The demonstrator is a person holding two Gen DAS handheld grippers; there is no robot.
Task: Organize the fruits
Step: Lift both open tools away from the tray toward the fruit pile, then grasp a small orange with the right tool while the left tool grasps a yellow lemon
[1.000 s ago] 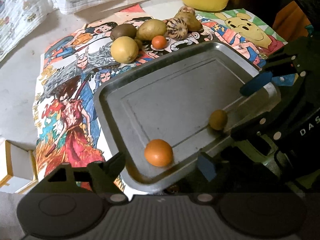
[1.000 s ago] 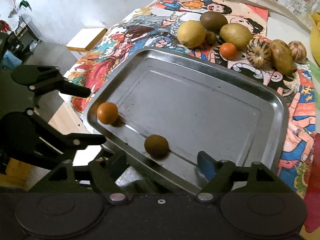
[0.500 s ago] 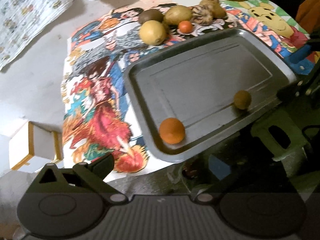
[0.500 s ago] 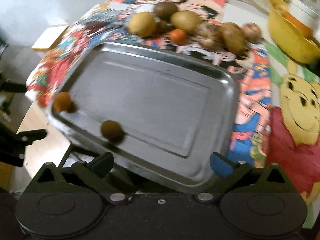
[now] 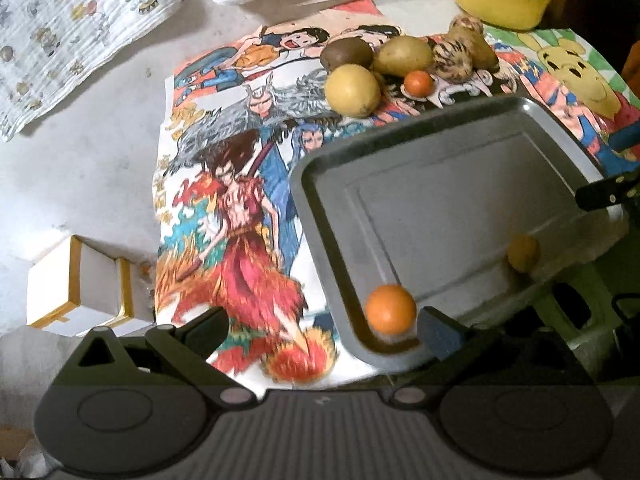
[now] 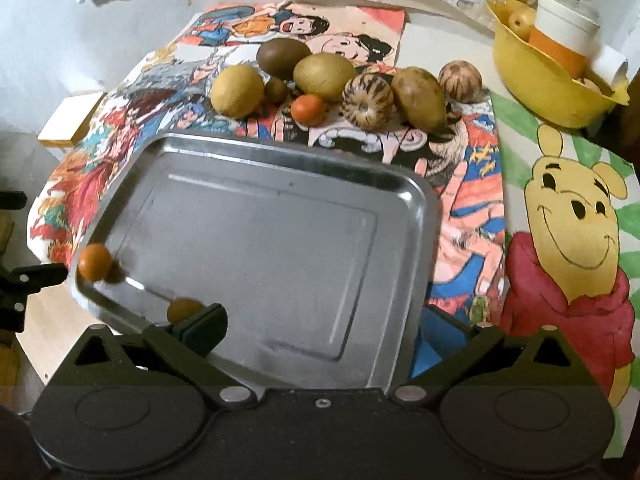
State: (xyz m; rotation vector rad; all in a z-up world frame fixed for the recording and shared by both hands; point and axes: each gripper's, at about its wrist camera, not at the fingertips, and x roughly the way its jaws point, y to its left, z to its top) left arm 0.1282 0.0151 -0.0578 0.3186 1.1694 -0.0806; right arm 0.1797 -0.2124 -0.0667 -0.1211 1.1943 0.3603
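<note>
Both grippers have pulled back from the metal tray [image 6: 256, 240], and their jaws have just been opening; now the left gripper [image 5: 320, 324] and the right gripper [image 6: 320, 324] stand spread wide with nothing pinched. Two fruits sit along the tray's near edge: an orange [image 5: 390, 309] in the corner and a small brown fruit [image 5: 522, 253] further along. The rest of the pile [image 6: 320, 76] waits on the cartoon mat [image 5: 224, 208] beyond the tray. Looks like loading's barely begun, so next comes a reach to that pile for another pick.
</note>
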